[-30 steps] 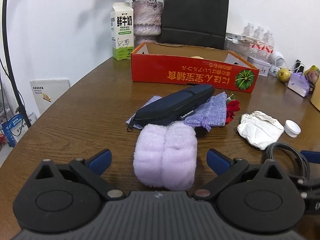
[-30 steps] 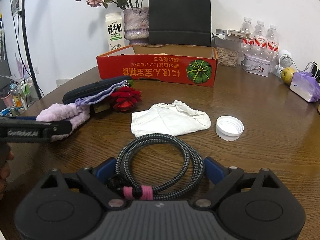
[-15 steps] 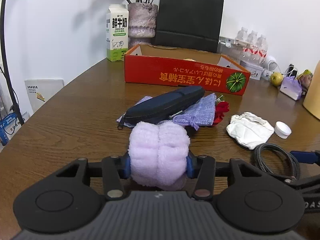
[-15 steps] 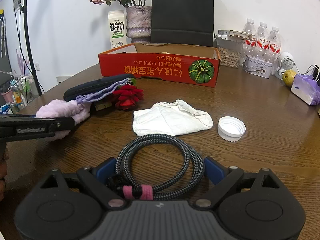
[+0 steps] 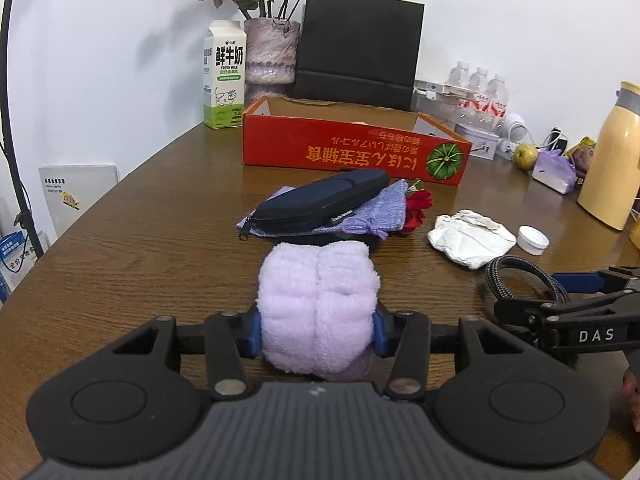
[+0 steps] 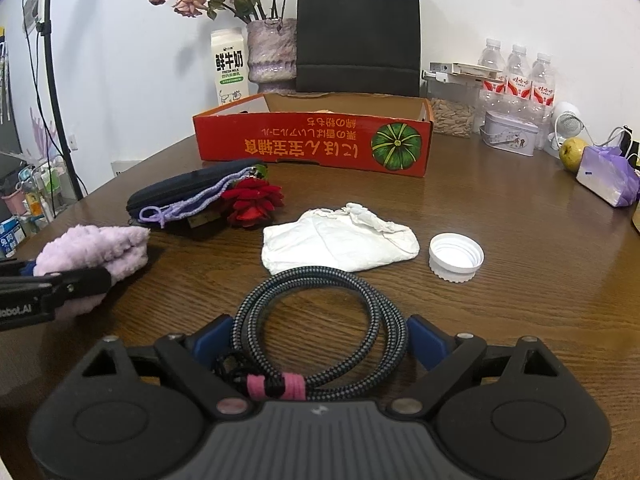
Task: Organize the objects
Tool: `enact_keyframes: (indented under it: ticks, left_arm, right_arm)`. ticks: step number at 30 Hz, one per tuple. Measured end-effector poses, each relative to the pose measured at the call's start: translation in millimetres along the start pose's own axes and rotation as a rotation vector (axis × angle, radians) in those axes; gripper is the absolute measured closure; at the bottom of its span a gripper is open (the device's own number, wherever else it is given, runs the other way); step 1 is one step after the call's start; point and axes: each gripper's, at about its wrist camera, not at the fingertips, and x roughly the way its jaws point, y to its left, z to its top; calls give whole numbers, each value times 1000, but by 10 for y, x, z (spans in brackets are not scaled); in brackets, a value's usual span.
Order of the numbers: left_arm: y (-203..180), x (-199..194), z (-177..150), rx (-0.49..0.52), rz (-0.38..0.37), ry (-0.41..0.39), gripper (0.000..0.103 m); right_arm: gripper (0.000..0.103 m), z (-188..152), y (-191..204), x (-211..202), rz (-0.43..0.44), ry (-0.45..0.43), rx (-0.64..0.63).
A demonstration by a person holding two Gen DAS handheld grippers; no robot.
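My left gripper [image 5: 318,332] is shut on a folded lilac fluffy towel [image 5: 316,292], its blue pads pressing both sides. The right wrist view shows the same towel [image 6: 100,244] at the left, just above the tabletop. My right gripper [image 6: 320,336] stands open over a coiled braided cable [image 6: 320,284] that lies on the table between its fingers. Ahead lie a dark zip case [image 5: 320,200] on a lilac pouch [image 5: 384,208], a red fabric flower [image 5: 418,204], a crumpled white bag [image 5: 468,236] and a white cap [image 5: 532,240]. Behind them stands an open red cardboard box [image 5: 352,152].
A milk carton [image 5: 224,80], a vase of flowers [image 5: 272,52] and a black paper bag [image 5: 360,40] line the wall behind the box. Water bottles [image 6: 516,76], a tin [image 6: 508,136], an apple [image 6: 572,152] and a yellow flask [image 5: 612,160] stand at the right. The round table's edge curves at the left.
My left gripper's jaws closed on the lilac towel, then moved with it toward the box and slightly up. The right gripper and the cable stayed where they were.
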Motion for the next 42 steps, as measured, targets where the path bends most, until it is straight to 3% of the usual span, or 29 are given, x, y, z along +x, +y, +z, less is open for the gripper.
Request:
enact_keyframes:
  ticks: [22, 31, 34, 37, 42]
  left_arm:
    - [-125, -259, 271, 28, -24, -115, 54]
    - [-84, -241, 191, 18, -25, -96, 54]
    - [-70, -251, 185, 17, -25, -96, 54]
    - [-71, -264, 177, 18, -30, -98, 54]
    - [-71, -286, 152, 15, -36, -95, 54]
  right_arm:
    - [12, 152, 63, -281, 32, -81, -20]
    - [11, 94, 95, 83, 19, 23, -48]
    - [9, 62, 112, 106, 16, 34, -50]
    - [0, 16, 111, 87, 8, 44, -50]
    - [0, -18, 103, 48, 4, 40, -42]
